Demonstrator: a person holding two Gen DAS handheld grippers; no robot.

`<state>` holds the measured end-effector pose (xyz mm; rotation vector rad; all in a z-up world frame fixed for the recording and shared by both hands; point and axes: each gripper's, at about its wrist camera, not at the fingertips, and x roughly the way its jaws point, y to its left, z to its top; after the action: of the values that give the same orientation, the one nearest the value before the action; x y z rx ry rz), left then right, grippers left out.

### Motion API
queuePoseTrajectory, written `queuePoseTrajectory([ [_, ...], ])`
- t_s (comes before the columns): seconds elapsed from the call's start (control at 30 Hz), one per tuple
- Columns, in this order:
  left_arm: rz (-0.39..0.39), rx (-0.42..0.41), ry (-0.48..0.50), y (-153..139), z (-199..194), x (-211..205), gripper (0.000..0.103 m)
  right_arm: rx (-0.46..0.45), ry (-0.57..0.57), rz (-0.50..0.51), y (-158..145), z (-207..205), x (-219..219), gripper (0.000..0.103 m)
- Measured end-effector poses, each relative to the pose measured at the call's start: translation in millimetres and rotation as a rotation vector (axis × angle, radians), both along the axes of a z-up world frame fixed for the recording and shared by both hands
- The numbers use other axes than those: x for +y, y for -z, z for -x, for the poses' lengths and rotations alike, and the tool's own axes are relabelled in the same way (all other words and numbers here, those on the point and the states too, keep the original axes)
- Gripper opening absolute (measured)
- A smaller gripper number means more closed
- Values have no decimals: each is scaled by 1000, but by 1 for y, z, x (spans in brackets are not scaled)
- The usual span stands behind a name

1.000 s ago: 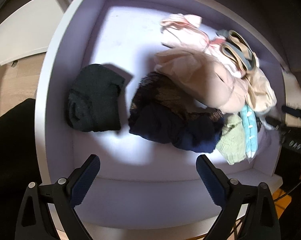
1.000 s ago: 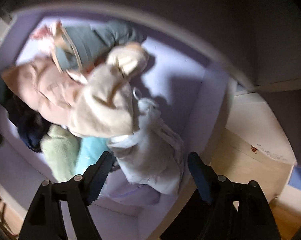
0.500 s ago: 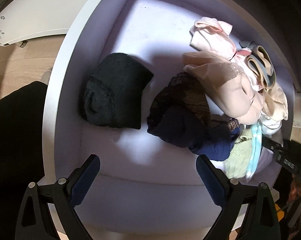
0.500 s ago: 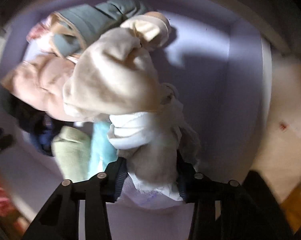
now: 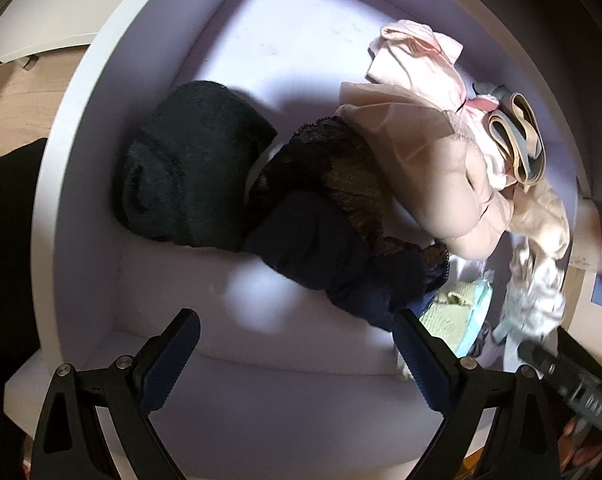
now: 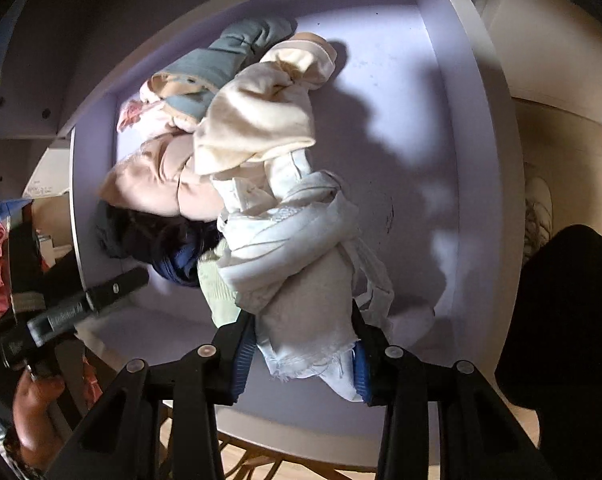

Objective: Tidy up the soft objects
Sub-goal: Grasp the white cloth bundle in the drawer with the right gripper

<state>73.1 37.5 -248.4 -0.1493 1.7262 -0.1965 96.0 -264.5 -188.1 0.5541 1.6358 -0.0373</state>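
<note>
Since a second ago, your right gripper [image 6: 305, 350] has gone from spread jaws to a pinch on the white cloth bundle [image 6: 301, 272], and the bundle now hangs out ahead of its fingers, lifted partly off the drawer floor [image 6: 413, 128]. Your left gripper [image 5: 297, 356] has sunk closer to the drawer with its jaws spread wide and nothing between them. Just ahead of the left tool's right finger lies the navy garment [image 5: 333, 256], touching the black lace piece [image 5: 341, 172] beyond it; ahead and to the left sits the dark green knit [image 5: 189, 168], just beside the lace. Farther out, the peach garment [image 5: 433, 176] and pale pink cloth [image 5: 413, 56] crowd the far right. From the right tool, the cream garment [image 6: 261, 120] presses against the far end of your held bundle, with the grey-blue piece [image 6: 221, 60] beyond it and the pale green knit [image 6: 217, 288] just left of the fingers. Open floor lies to the right of that tool, up to the drawer's side wall [image 6: 473, 160]. For the left tool, bare floor runs between its fingers and the near wall [image 5: 261, 392].
</note>
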Motion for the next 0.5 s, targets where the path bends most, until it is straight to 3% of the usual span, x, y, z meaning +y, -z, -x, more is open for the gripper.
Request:
queuePoseTrajectory([
  [0.17,6,15,-20,11,-7,-6,99,22,-69,101,25,-8,54,42],
  [0.4,-8,45,-6,32,-14,-24,99,20,-59,74,37,5,60,42],
  [0.5,2,48,-18,39,-18,-26,99,-17,-45,47,16,12,58,42],
])
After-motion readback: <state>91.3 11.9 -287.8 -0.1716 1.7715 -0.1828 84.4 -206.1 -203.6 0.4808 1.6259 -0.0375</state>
